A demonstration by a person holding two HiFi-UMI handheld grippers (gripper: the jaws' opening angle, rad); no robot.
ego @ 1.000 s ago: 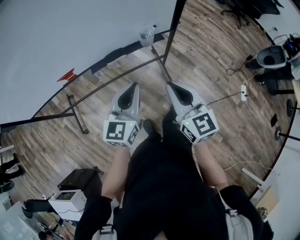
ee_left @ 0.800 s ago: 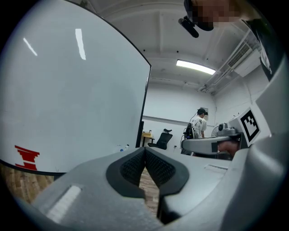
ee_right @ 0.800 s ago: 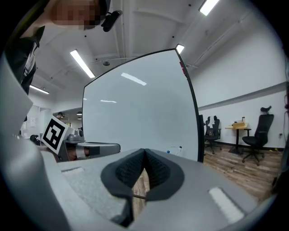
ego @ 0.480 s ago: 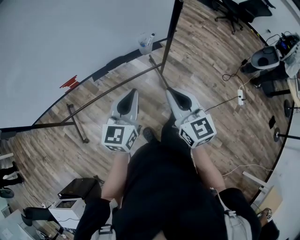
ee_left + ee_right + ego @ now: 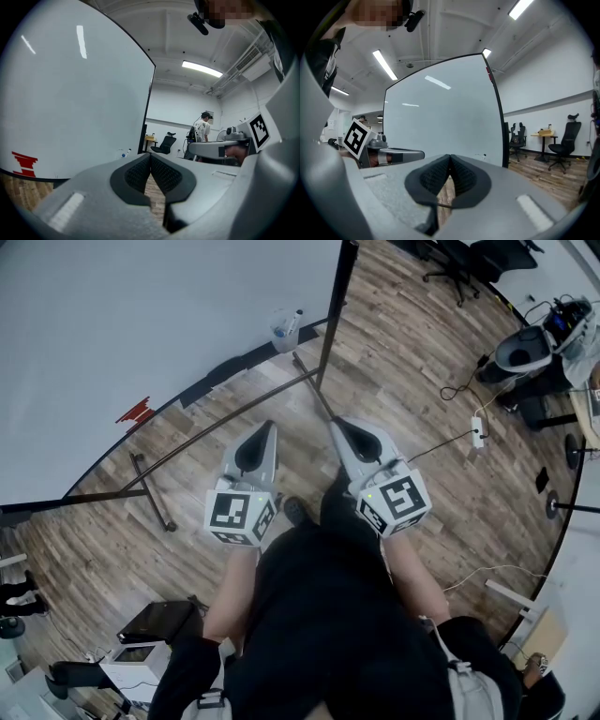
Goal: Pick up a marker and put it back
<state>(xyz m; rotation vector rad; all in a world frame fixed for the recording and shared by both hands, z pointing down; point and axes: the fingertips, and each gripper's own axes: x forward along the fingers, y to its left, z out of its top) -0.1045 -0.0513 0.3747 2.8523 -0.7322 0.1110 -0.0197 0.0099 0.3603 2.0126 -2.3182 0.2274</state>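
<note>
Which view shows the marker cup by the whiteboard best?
Head view: the marker cup sits at the lower edge of the whiteboard, clear, a marker sticking out. The left gripper view shows it only as a tiny distant speck; the right gripper view barely shows it.

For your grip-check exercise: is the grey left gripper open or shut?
Shut: the grey left gripper has its black ribbed pads meeting, nothing between them.
</note>
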